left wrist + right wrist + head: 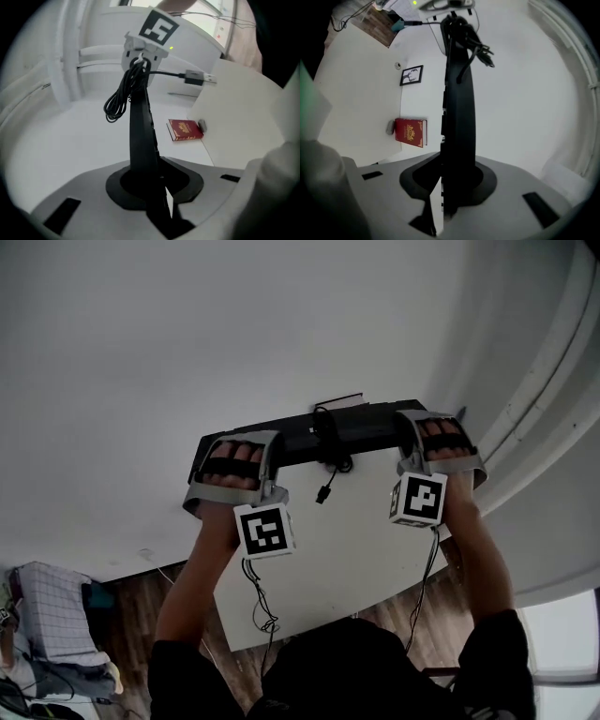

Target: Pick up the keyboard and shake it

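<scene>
A black keyboard [309,435] hangs in the air above the white table [328,563], held by its two short ends. My left gripper [230,465] is shut on its left end and my right gripper [439,442] on its right end. In the left gripper view the keyboard [140,131] runs edge-on away from the left gripper [150,185], pressed between both pads. The right gripper view shows the same keyboard [459,108] clamped in the right gripper [450,180]. Its bundled cable [330,454] dangles from the middle, with the USB plug [199,77] hanging free.
A red book [185,129] lies on the table near its edge, with a small grey object [202,125] beside it. A framed picture [411,75] lies further along. Wooden floor [141,615] and a checked bundle [52,610] show below the table's edge.
</scene>
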Demonstrator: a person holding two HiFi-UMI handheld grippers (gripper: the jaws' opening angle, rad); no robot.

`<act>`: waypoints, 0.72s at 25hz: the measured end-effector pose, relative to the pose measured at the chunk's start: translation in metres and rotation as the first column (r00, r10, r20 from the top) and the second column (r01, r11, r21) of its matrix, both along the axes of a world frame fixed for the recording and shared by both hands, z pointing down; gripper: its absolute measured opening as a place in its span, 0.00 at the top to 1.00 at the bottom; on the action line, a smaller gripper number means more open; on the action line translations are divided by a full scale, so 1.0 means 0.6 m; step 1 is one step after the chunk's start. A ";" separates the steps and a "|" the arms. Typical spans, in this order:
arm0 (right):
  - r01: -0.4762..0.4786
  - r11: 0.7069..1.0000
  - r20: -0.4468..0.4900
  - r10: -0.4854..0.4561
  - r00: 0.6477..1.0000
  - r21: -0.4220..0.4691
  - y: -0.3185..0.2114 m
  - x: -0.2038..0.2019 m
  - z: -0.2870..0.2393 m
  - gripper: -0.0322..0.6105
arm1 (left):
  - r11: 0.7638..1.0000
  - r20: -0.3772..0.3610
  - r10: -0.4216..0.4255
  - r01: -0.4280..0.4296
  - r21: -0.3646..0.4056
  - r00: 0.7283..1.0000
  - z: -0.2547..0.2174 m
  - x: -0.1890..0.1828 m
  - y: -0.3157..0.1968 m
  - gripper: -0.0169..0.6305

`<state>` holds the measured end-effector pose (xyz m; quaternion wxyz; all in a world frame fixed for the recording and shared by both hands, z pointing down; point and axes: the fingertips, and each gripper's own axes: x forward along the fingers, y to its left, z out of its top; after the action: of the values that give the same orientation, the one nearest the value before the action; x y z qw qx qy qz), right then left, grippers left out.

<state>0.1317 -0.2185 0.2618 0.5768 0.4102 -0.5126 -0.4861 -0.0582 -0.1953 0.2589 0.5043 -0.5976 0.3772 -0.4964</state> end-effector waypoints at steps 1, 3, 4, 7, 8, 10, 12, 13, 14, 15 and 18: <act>0.023 0.999 0.018 -0.022 1.000 -0.033 -0.016 0.000 0.020 0.81 | 0.999 0.042 -0.039 0.039 -0.002 0.998 0.001 0.006 0.010 0.84; 0.066 0.995 0.056 -0.061 0.997 -0.080 -0.037 -0.008 0.054 0.81 | 0.990 0.147 -0.141 0.144 -0.010 0.979 0.007 0.005 0.028 0.83; 0.085 0.993 0.072 -0.079 0.994 -0.085 -0.044 -0.016 0.065 0.81 | 0.981 0.200 -0.190 0.194 0.001 0.961 0.008 0.000 0.037 0.83; 0.104 0.991 0.077 -0.098 0.992 -0.082 -0.054 -0.041 0.085 0.81 | 0.961 0.259 -0.275 0.271 0.052 0.926 0.002 -0.008 0.063 0.83; 0.100 0.991 0.067 -0.094 0.993 -0.092 -0.055 -0.048 0.090 0.81 | 0.959 0.251 -0.281 0.277 0.052 0.926 0.002 -0.011 0.066 0.83; 0.096 0.989 0.041 -0.092 0.995 -0.114 -0.049 -0.060 0.097 0.81 | 0.962 0.216 -0.270 0.271 0.024 0.938 0.010 -0.024 0.068 0.83; 0.090 0.988 0.007 -0.090 0.996 -0.126 -0.033 -0.069 0.100 0.81 | 0.970 0.162 -0.239 0.243 -0.003 0.957 0.020 -0.041 0.067 0.83; 0.085 0.989 -0.008 -0.087 0.996 -0.124 -0.021 -0.074 0.098 0.81 | 0.974 0.135 -0.224 0.228 -0.014 0.965 0.026 -0.051 0.066 0.83; 0.082 0.989 -0.019 -0.085 0.996 -0.121 -0.008 -0.078 0.093 0.81 | 0.976 0.114 -0.211 0.216 -0.033 0.971 0.037 -0.062 0.065 0.83; 0.083 0.989 -0.025 -0.086 0.996 -0.119 0.008 -0.084 0.088 0.81 | 0.975 0.099 -0.201 0.208 -0.074 0.975 0.058 -0.074 0.065 0.83; 0.119 0.981 -0.038 -0.126 0.991 -0.150 0.056 -0.101 0.087 0.82 | 0.954 0.060 -0.194 0.203 -0.219 0.979 0.146 -0.099 0.056 0.83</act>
<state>0.0710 -0.1851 0.3138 0.5864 0.3224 -0.5579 -0.4909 -0.1178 -0.1619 0.3464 0.3882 -0.6004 0.3673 -0.5949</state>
